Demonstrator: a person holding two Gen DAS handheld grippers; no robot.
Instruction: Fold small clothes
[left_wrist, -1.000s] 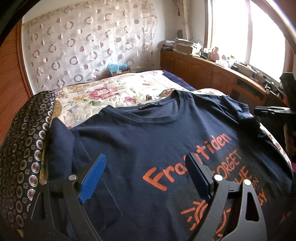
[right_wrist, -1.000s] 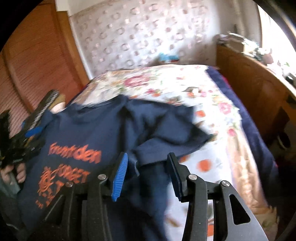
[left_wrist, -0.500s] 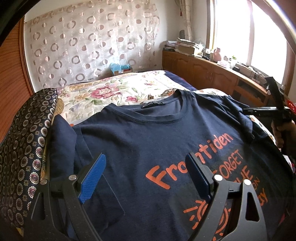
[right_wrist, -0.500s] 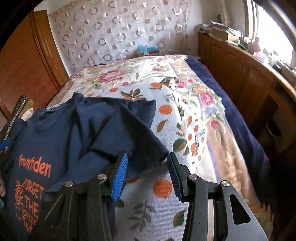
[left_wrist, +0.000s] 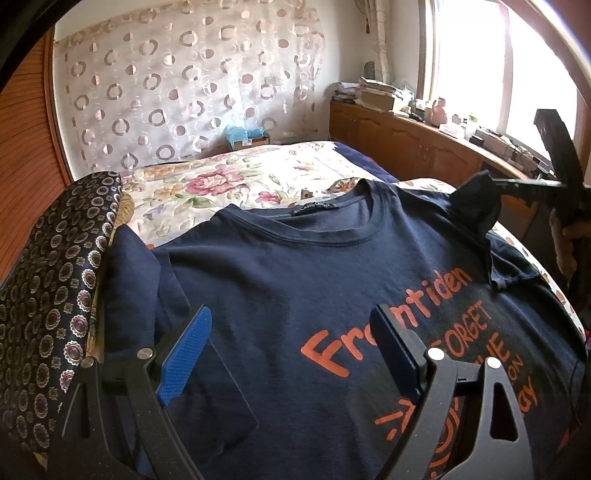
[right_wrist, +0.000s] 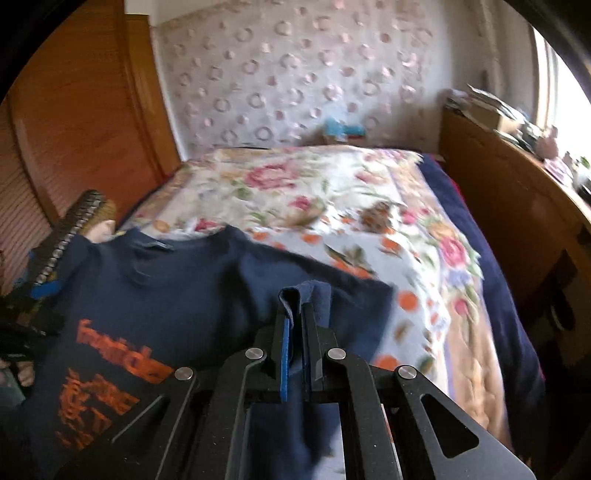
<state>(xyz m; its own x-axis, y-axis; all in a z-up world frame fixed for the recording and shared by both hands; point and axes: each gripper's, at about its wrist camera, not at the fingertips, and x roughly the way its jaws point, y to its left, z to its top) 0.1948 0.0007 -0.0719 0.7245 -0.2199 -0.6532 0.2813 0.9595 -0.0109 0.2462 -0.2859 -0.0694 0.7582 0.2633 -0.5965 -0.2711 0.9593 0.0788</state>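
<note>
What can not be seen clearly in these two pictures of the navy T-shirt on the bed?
- Lower hem of the T-shirt: left wrist view, cut off by the bottom edge and the left gripper.
- Lower orange print: right wrist view, blurred, unreadable.
- Neck label: left wrist view, too small to read.
- Fabric pinched in the right gripper: its jaws hide how deep it goes.
- Windowsill items: small, washed out by daylight.

bright window (left_wrist: 469, 70) glare, fisheye-dark corners, right view motion-blurred
</note>
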